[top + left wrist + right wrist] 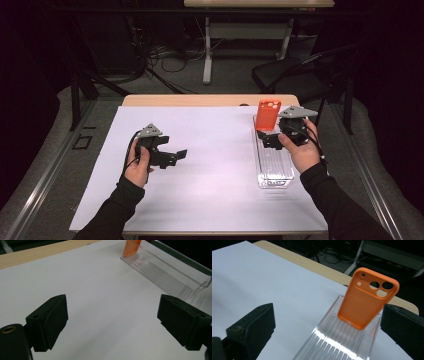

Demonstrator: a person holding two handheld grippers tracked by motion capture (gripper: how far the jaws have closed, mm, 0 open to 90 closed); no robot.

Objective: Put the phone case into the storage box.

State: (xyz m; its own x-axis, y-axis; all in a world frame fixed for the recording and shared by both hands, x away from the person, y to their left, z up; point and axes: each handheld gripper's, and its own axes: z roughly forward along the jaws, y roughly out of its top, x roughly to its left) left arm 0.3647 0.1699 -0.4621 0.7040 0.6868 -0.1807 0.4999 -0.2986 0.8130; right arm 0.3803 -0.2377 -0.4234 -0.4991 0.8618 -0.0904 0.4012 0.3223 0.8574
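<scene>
One orange phone case (268,114) stands upright at the far end of one clear ribbed tray (274,172), which lies along the right side of the table (200,100), running from near its far edge toward the near edge. In the right gripper view the case (365,303) shows three round camera openings and two smaller holes near its top, and its lower edge rests on the tray's ribbed floor (337,345). No brand, label or writing can be read on the case or the tray.

Two grippers are held over the white sheet (210,165) that covers most of the table. The right gripper (270,138) sits just beside the case at the tray's far end, its jaws spread wide, one on each side of the tray, grasping nothing. The left gripper (176,156) hovers over the left half of the sheet, well apart from the tray, jaws likewise released and empty; its own view shows the tray (170,275) and the case's lower part (131,248) farther off.
</scene>
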